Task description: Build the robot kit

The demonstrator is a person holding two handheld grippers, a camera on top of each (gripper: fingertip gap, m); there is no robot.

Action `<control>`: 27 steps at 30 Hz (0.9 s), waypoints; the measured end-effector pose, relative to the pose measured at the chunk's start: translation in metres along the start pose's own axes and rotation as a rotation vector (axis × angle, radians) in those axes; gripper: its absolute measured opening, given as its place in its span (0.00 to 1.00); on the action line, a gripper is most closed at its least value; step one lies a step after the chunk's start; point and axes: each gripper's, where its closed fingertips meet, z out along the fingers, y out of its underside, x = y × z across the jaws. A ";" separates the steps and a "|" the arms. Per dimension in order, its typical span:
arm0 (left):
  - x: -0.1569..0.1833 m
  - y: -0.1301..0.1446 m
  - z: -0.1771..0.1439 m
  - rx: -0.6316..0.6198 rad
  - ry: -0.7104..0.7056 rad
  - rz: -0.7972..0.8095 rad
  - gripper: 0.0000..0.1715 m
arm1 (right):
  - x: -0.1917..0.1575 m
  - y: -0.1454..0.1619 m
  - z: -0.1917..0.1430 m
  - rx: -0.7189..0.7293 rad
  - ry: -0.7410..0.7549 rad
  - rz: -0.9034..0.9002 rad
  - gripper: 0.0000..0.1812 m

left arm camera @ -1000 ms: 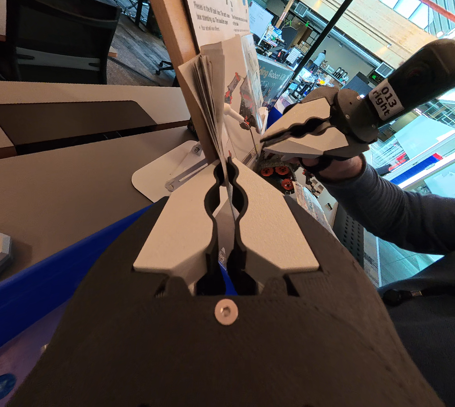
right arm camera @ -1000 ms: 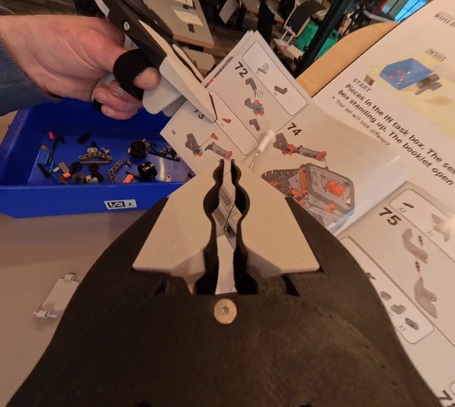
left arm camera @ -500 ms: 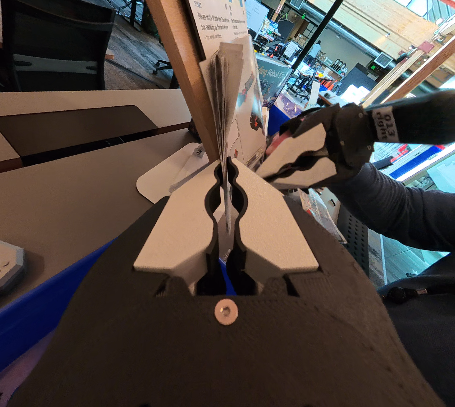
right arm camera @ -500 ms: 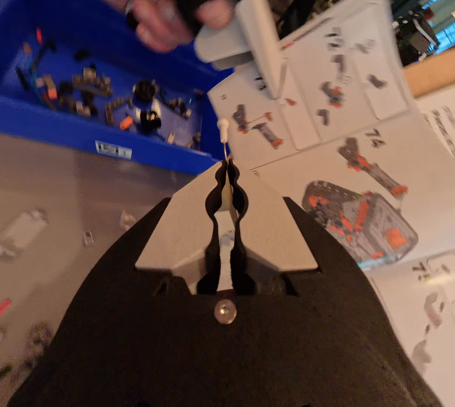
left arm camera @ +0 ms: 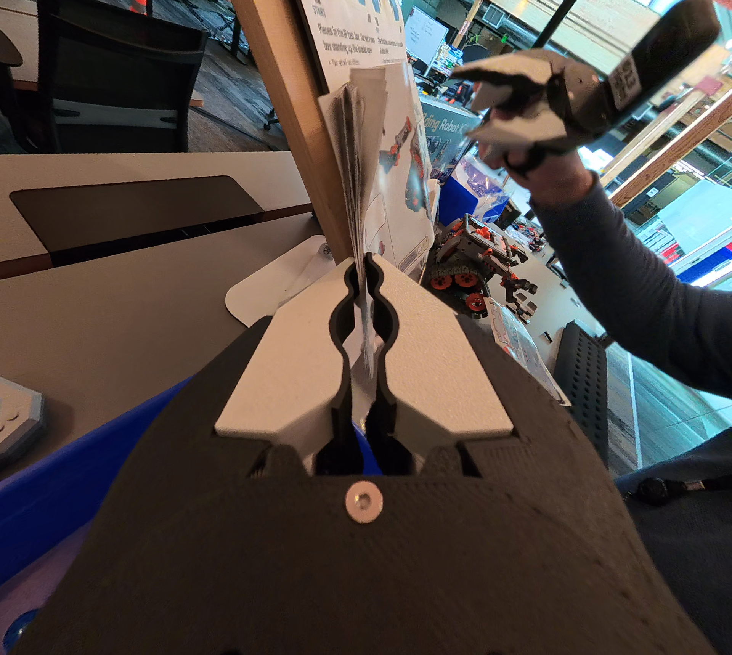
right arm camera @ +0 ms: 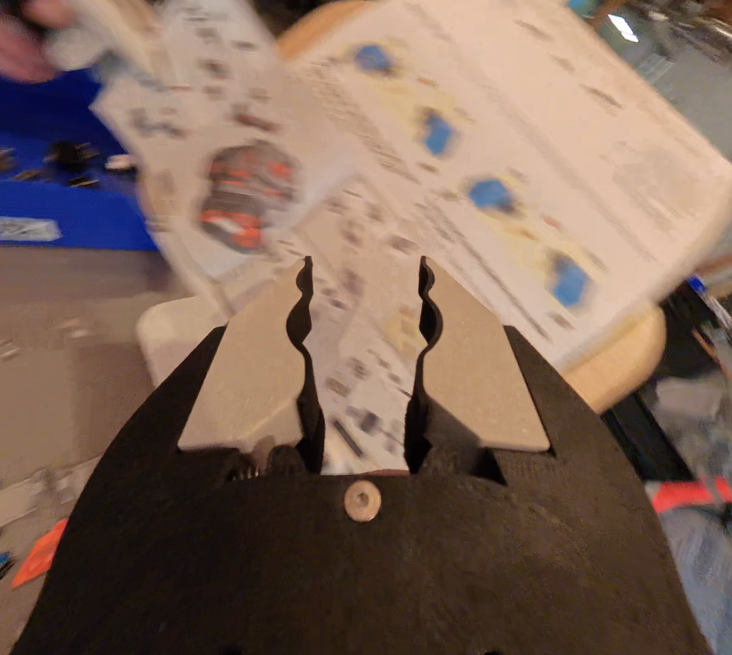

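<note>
The instruction booklet (left arm camera: 366, 160) stands on edge in the centre of the left wrist view, leaning against a slanted wooden board (left arm camera: 273, 81) that carries a printed sheet (left arm camera: 340, 2). The left gripper (left arm camera: 365, 259) is pinched tight on the lower edges of a sheaf of the booklet's pages, its pale fingers (left arm camera: 293, 350) all but meeting on the paper. Below it, at the lower left, runs the rim of a blue bin (left arm camera: 79, 477) on the grey table (left arm camera: 99, 319).

To the upper right of that frame the right gripper (left arm camera: 471, 105) hangs in the air, clear of the pages, a hand (left arm camera: 530, 168) wrapped round its handle. Its jaws are parted with nothing between them. A toy vehicle with orange wheels (left arm camera: 475, 259) sits beneath it at centre right.

The right wrist view is badly smeared, but its own gripper (right arm camera: 364, 263) plainly stands wide apart and empty, pointed at the open booklet (right arm camera: 253, 176) and the board's sheet (right arm camera: 515, 145); the blue bin (right arm camera: 71, 208) shows at left.
</note>
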 end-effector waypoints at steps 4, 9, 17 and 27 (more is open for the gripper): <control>-0.001 0.003 -0.001 0.009 -0.016 -0.003 0.00 | 0.073 0.050 -0.015 -0.040 0.112 0.156 0.29; 0.000 0.002 -0.001 0.004 -0.040 0.008 0.00 | 0.084 0.079 -0.005 -0.111 0.134 0.105 0.31; -0.002 0.004 0.001 0.007 -0.068 0.012 0.00 | 0.092 0.075 -0.017 -0.091 0.282 -0.068 0.18; -0.003 0.007 0.003 -0.004 -0.070 0.003 0.00 | 0.079 0.079 -0.006 -0.063 0.109 0.061 0.14</control>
